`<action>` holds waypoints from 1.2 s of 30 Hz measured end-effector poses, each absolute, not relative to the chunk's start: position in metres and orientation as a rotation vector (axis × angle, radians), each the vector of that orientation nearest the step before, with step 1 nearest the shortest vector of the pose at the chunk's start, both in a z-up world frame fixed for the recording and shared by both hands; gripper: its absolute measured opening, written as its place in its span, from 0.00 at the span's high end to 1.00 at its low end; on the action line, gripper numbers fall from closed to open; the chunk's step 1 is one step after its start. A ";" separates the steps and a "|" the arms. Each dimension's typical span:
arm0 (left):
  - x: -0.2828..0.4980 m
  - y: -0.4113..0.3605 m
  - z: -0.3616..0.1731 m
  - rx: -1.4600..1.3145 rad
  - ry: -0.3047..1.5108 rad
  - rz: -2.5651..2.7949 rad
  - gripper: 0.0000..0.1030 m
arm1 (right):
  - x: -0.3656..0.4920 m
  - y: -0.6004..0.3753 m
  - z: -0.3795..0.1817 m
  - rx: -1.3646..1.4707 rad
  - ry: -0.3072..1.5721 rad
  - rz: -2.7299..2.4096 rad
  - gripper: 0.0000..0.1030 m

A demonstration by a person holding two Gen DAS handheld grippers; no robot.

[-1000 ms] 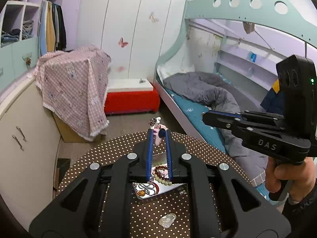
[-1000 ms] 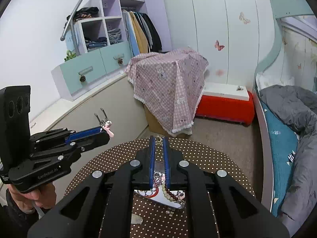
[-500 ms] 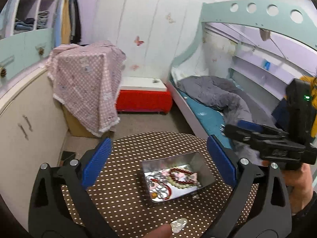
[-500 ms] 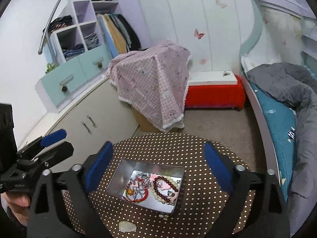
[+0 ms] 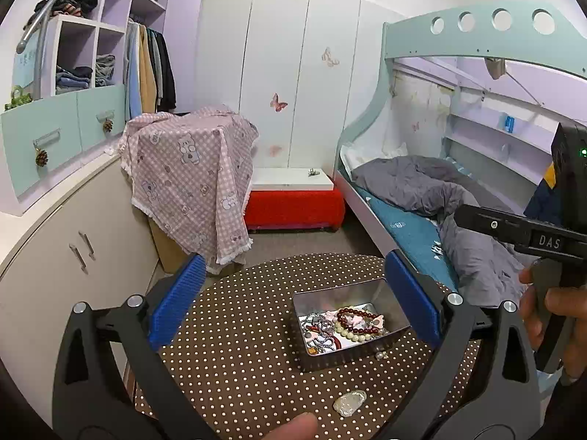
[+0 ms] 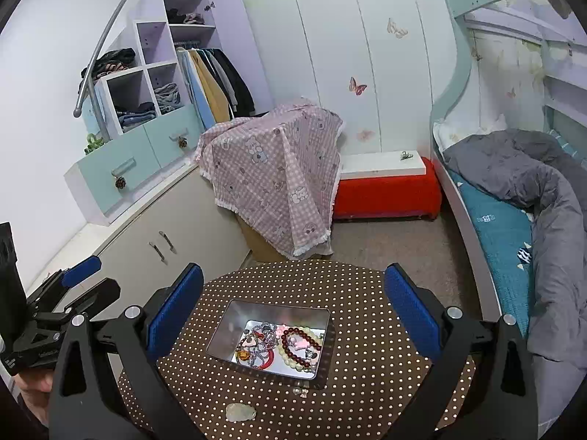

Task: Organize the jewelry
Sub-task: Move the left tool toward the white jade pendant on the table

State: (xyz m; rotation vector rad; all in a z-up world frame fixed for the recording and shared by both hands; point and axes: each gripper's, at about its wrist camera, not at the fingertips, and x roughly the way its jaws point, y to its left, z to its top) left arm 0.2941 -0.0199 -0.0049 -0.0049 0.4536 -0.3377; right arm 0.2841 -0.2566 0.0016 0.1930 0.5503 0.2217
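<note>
Both the left gripper (image 5: 293, 297) and right gripper (image 6: 293, 299) are hanging wide open and empty, having just been opening; the pink piece is now lying in the tin (image 6: 223, 324). A pale stone (image 6: 240, 412) is waiting outside on the table (image 6: 367, 293).

A pink checked cloth (image 5: 190, 179) with bear prints drapes over a box-shaped thing left of centre. Just right of it a red bench (image 5: 293, 207) with a white top sits against white wardrobe doors (image 5: 279, 66) bearing butterfly stickers (image 5: 278, 102). At the upper left, open shelves (image 6: 146, 88) hold folded clothes, and jackets (image 6: 216, 80) hang beside them. A beige cabinet (image 5: 73, 249) fills the lower left. On the right, a mint bunk bed (image 5: 477, 44) carries a rumpled grey duvet (image 6: 532, 190) on a teal sheet (image 6: 502, 227).
</note>
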 end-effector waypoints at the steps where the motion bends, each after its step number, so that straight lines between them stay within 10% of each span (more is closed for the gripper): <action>1: 0.292 -0.019 -0.004 -0.005 0.450 -0.336 0.07 | 0.281 -0.257 0.002 0.190 0.547 0.219 0.08; 36: 0.235 -0.053 -0.114 0.185 0.604 -0.422 0.06 | 0.220 -0.265 -0.071 0.232 0.670 0.134 0.08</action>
